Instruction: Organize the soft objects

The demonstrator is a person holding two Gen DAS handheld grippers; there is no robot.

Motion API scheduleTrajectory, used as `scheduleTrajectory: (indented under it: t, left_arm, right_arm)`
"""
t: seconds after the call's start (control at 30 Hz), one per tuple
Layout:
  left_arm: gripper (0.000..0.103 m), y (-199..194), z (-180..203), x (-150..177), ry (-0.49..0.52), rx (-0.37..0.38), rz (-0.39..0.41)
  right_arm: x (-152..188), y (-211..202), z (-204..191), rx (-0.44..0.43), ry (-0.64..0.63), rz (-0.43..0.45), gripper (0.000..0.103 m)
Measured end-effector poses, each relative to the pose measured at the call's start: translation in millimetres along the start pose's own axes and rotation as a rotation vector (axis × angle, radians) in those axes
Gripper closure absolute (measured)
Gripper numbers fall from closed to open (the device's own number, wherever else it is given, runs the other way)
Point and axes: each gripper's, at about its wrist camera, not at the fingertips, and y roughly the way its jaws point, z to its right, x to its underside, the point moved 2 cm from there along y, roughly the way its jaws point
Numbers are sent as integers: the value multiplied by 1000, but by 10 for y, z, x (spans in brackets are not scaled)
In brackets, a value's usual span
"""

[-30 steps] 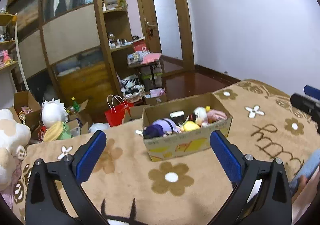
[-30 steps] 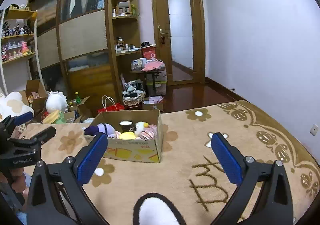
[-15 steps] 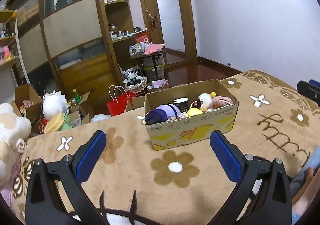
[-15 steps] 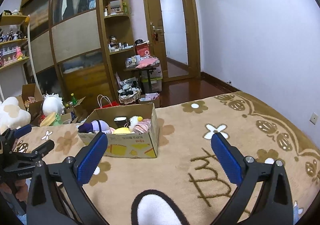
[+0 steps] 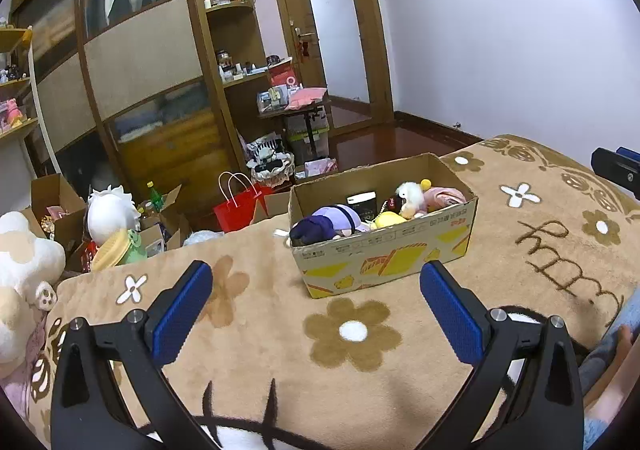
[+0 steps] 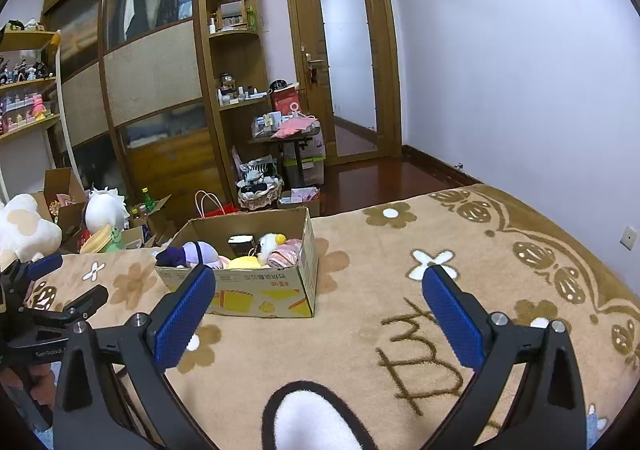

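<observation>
A cardboard box [image 5: 384, 254] [image 6: 256, 294] rests on the tan flowered blanket and holds several plush toys: a purple one [image 5: 328, 222] [image 6: 192, 254], a yellow one [image 5: 388, 218], a white one [image 5: 410, 194] [image 6: 270, 244] and a pink one [image 5: 444, 196]. My left gripper [image 5: 316, 308] hovers open over the blanket short of the box, with nothing between its blue pads. My right gripper [image 6: 318, 314] is also open and empty, to the right of the box. The left gripper shows at the right wrist view's left edge [image 6: 52, 290].
A big white plush [image 5: 24, 278] lies at the blanket's left edge. Beyond the bed stand open cartons, a white-haired plush [image 5: 110, 212], a red bag [image 5: 236, 208], a cluttered small table [image 5: 292, 110] and a wooden wardrobe. A person's leg [image 5: 612, 350] is at the right.
Both grippers have pulled back and risen a little, so the box sits farther ahead and lower in each view. Both stayed open.
</observation>
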Motion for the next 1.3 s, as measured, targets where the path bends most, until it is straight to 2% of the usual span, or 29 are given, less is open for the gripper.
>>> scheduleTrajectory:
  t: [1.3]
  left_arm:
    - [0,-57,20,-24,-14,29,8]
  right_arm:
    - [36,12,20,8,-9,-7,0]
